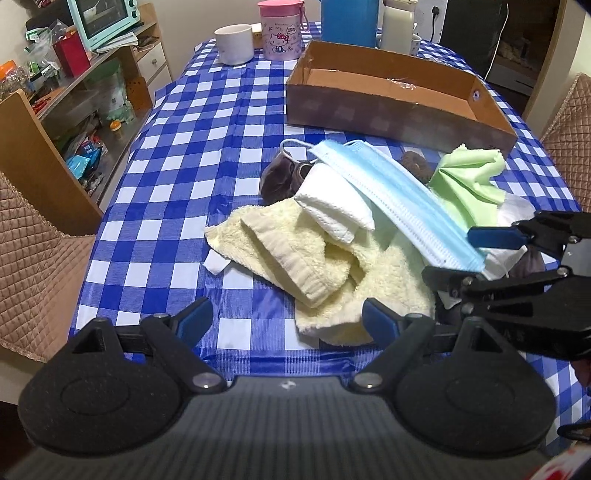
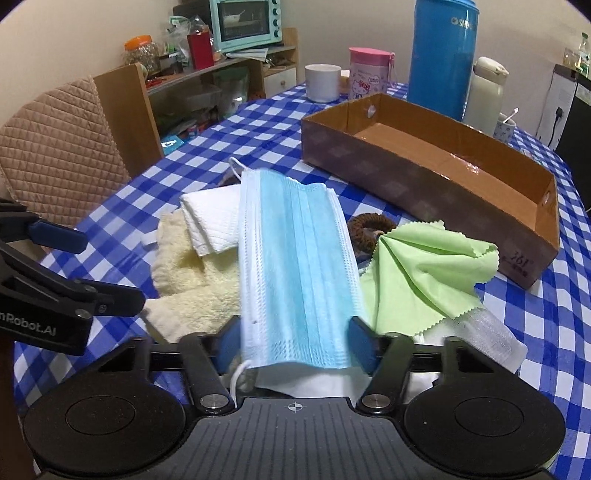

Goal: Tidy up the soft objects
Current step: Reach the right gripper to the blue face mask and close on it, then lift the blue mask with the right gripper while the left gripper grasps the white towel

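A pile of soft things lies on the checked table: a blue face mask (image 1: 391, 192) (image 2: 295, 266) on top, a yellow towel (image 1: 314, 266) (image 2: 192, 280), a white cloth (image 1: 332, 199) (image 2: 212, 221), a green cloth (image 1: 469, 173) (image 2: 424, 273), a dark pouch (image 1: 280, 177) and a brown hair tie (image 2: 369, 225). My right gripper (image 2: 295, 343) (image 1: 465, 254) is open with the near end of the mask lying between its fingers. My left gripper (image 1: 288, 321) is open and empty, low over the table at the towel's near edge.
An empty brown cardboard box (image 1: 388, 107) (image 2: 424, 173) stands behind the pile. Further back stand a white mug (image 1: 234, 42), a pink cup (image 1: 280, 29), a blue flask (image 2: 443, 55) and a white bottle (image 2: 485, 92). Padded chairs (image 2: 55, 140) flank the table; shelves stand at left.
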Motion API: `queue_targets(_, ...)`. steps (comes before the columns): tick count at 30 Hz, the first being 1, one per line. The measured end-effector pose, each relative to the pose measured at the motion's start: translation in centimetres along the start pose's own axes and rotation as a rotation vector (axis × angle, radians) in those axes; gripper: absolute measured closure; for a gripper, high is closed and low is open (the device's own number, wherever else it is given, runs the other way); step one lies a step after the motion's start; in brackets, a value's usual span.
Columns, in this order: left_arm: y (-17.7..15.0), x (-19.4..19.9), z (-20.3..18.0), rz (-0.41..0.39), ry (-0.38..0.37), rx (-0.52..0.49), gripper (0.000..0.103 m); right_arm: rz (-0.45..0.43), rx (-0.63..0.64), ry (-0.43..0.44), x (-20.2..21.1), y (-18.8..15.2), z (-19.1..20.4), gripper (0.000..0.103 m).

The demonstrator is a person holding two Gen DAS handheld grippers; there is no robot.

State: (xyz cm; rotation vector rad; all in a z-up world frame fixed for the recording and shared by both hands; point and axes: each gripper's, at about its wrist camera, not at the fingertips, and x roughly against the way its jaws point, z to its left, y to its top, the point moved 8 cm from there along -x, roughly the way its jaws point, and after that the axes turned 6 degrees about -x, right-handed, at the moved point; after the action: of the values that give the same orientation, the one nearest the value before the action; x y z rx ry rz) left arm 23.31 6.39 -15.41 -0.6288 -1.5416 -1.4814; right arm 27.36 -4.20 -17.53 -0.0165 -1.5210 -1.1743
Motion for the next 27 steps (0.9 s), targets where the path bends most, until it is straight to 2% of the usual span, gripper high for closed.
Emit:
queue_targets(2,0.1,-0.1,-0.1,0.002,0.001,0.001,0.017,0.003,-0.008,0.000,-0.1,0.0,-0.5,0.067)
queue_targets(4,0.3,-0.2,-0.1,0.001,0.000,0.000,0.017,0.001,-0.026,0.017,0.1,0.0,-0.9,0.079)
queue_targets(7,0.7,-0.2,-0.3,-0.007,-0.001,-0.005,0.018,-0.035,-0.039,0.033,1.0,0.4,-1.5,0.090)
queue_targets(14,2.3,0.0,-1.3,-0.051,-0.017,-0.032,0.026,-0.146,-0.061,0.044,3.9,1.8,-3.0,0.098)
queue_targets(20,4.0,0.0,-2.1,-0.087,-0.019,-0.054,0.027,-0.216,-0.125,0.119,6.5,3.1,-4.6,0.098)
queue_targets(22,4.4,0.1,-2.5,-0.098,-0.017,-0.057,0.027,-0.214,-0.141,0.150,7.1,3.4,-5.0,0.098)
queue_targets(24,4.5,0.3,-2.8,-0.102,-0.013,-0.058,0.027,-0.174,-0.155,0.202,7.1,3.3,-5.2,0.098)
queue_targets(27,4.3,0.4,-3.2,-0.101,-0.006,-0.049,0.027,-0.113,-0.137,0.194,6.1,2.3,-5.3,0.097)
